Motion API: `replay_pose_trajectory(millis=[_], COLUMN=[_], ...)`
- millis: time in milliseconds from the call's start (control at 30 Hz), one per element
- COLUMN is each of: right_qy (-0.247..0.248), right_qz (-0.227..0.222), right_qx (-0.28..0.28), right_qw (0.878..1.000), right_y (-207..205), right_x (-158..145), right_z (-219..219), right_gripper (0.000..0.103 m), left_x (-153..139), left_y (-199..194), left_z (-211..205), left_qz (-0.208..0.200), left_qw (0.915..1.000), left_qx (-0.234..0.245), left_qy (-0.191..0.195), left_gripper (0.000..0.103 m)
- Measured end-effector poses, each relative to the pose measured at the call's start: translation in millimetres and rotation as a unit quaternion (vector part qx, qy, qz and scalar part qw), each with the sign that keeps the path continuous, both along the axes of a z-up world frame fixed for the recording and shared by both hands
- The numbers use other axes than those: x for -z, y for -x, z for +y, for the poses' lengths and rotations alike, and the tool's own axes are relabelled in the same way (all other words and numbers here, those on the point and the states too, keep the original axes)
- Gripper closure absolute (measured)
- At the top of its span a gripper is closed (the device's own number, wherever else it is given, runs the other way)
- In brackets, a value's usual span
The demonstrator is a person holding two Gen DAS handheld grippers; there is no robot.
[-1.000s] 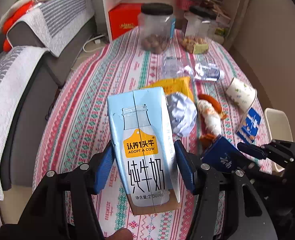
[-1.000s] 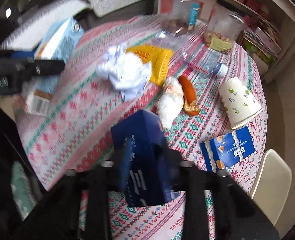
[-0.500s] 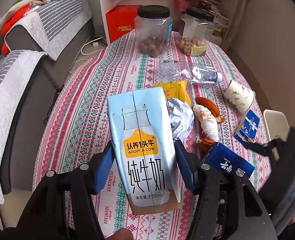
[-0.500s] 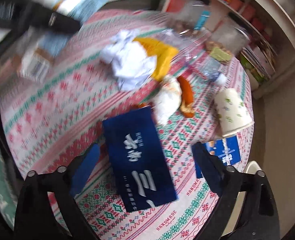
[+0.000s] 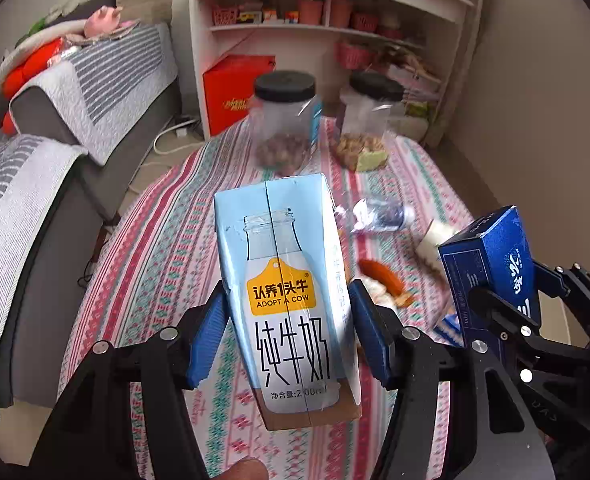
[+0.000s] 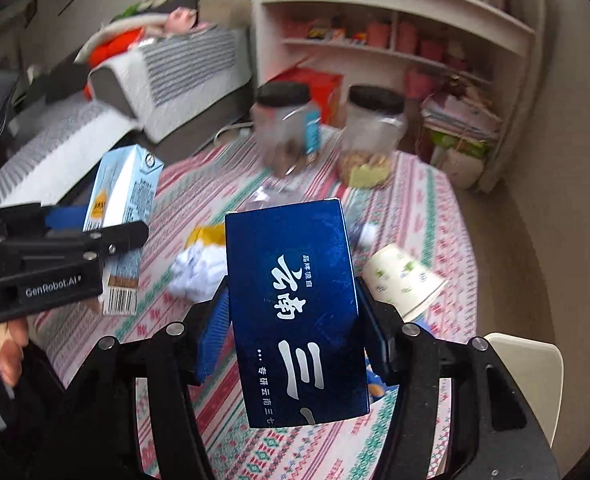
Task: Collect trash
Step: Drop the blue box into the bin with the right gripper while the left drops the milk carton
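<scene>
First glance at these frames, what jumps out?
The pale blue milk carton fills the centre of the left wrist view, upright and clamped in the left gripper. In the right wrist view a dark blue box dominates likewise, clamped in the right gripper. Behind both, litter lies on the patterned tablecloth: crumpled white paper and a tipped paper cup.

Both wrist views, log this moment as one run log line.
left hand-held gripper: shut on milk carton | right hand-held gripper: shut on blue box | both lifted above table | paper cup on table
</scene>
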State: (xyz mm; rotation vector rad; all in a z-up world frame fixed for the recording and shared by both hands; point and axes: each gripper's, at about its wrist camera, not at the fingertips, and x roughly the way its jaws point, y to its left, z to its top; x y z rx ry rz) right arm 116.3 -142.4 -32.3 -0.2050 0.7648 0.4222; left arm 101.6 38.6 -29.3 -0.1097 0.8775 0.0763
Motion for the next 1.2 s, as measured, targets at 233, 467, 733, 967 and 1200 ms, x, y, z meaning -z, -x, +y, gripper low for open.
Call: replay_pose_trajectory(millis=[233,467,733,967,1200], right_qy=[-0.02,-0.023,-0.032,-0.023,-0.053], right_qz=[-0.039,-0.037,-0.024,-0.024,-0.053], right_qx=[0.071,0.186,0.319,0.427,0.523], right_qw=[0.996,0.982,0.947,0.903,0.849], right_y=[-8.6,-15.1,-7.5,9.2,43.9], right_x=[-12.9,-15.8,-22.7,-27.6,-41.3], right_z=[-41.1,-105.5,-188.5,-245.4,-303.9], right_gripper=[0.048,0.047,0.047,0.02,0.014], left_x=[-18.6,-25.8,-34.8,-38.0,-22.0], left_y=[-10.0,-18.7,-24.1,-22.2,-19.2], left_z=[-39.3,-92.5,-158.0,-211.7,-264.3], left_qz=[-0.027,-0.03,-0.033,-0.031,-0.009], left_qw=[0.9993,0.9973,0.9924,0.9861,0.9792], left_qx=[0.022,0.061,0.116,0.16,0.2], left_qy=[0.015,0.026,0.024,0.028,0.035], left_gripper=[0.044,0.044,0.044,0.044,0.044])
